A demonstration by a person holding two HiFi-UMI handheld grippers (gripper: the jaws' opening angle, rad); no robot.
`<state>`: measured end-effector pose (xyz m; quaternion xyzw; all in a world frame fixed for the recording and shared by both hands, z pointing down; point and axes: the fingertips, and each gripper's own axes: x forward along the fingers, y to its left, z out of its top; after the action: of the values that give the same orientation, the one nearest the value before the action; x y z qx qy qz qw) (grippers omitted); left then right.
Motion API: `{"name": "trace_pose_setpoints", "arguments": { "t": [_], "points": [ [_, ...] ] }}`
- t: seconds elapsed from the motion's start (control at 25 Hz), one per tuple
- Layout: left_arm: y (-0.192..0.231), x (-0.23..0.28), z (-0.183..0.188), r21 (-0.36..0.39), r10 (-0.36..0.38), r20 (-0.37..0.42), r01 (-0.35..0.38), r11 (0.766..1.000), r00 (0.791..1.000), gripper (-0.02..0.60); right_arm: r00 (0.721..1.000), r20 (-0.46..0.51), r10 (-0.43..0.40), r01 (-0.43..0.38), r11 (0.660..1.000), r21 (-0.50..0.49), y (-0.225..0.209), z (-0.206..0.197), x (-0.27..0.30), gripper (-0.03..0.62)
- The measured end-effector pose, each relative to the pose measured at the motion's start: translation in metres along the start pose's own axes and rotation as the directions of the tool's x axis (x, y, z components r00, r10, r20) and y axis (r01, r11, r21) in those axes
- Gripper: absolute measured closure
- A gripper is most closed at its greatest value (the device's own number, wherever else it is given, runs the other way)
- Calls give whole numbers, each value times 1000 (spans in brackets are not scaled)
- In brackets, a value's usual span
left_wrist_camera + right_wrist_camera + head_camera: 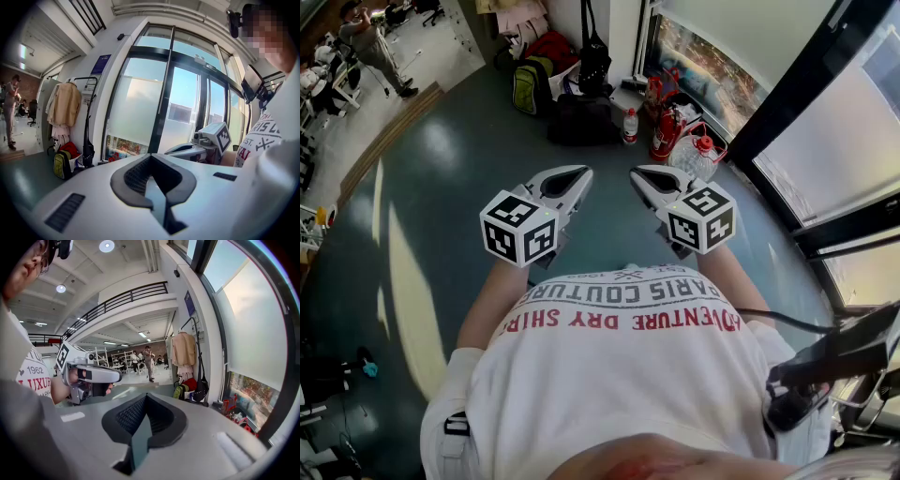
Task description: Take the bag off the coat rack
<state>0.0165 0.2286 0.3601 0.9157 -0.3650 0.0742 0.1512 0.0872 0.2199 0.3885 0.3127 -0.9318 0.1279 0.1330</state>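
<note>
Ahead of the left gripper (579,175), whose jaws are pressed together with nothing between them, the floor (441,169) runs on to the coat rack (87,78) beside the window (140,103). In the left gripper view the black bag (88,152) hangs left of the line these jaws point along, just right of the beige coat (65,105) and well apart from the tips.

Seen from the head view, the bag (593,54) lies straight ahead, between the two pairs of jaws and a little more in line with the left pair. Its long axis is upright. A thin strap climbs toward the top of the rack, and the body hangs low, close to the yellow-green backpack (530,86) and the other bags heaped at the rack's foot.

The right gripper (639,175) is likewise closed tight and empty. In the right gripper view the bag (202,387) shows right of its jaws' line, so both grippers toe inward and the bag sits beyond the point where their lines cross. Neither hand looks clearly nearer.

The coming move probably needs a walk forward first. One pair of jaws would then spread to take the strap high up, which seems to be above their present level, and lift it upward along that upright axis rather than pull it outward.
</note>
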Motion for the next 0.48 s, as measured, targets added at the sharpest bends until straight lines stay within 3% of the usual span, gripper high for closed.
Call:
{"name": "trace_pose_setpoints", "arguments": {
  "t": [0.48],
  "points": [
    [-2,-4,-2,1,-7,0,7,1000,1000,581,1000,-4,6,-6,1000,5,8,-4,1,592]
  ]
}}
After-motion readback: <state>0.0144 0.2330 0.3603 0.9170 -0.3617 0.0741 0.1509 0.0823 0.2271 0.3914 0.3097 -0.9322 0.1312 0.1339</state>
